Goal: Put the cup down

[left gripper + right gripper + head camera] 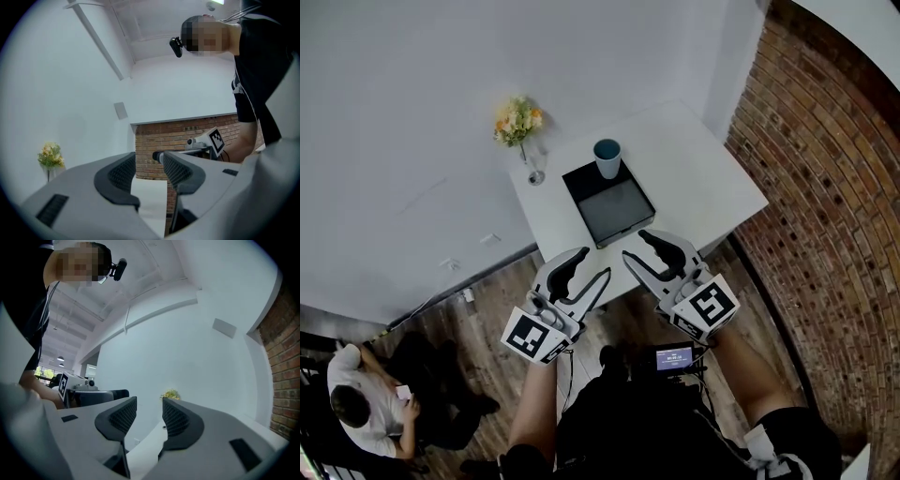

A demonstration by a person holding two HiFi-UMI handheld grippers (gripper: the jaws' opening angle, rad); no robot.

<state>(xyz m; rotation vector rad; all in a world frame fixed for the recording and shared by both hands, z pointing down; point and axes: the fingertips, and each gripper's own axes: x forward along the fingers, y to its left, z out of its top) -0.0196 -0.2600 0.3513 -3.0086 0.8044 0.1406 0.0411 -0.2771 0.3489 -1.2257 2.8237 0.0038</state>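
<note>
the cup is standing upright at the far corner of the black tray. its base is sitting on that corner or touching it from just behind, and we cannot tell which. nothing is touching the cup. the tray is lying on the white table, and a small vase of flowers is standing beyond the tray's far left side, apart from it.

on the tray's near side, past the table edge and over the wooden floor, we are holding both tools well apart from the cup. the left gripper is showing its jaws spread with only wall and table in the gap, which its own view confirms. the right gripper is likewise holding its jaws apart with nothing between them.

we are judging the put-down step to be finished, since the cup is resting on its own. the next move is calling for little: we are keeping both tools on the tray's near side and away from the cup so that nothing knocks it.
</note>
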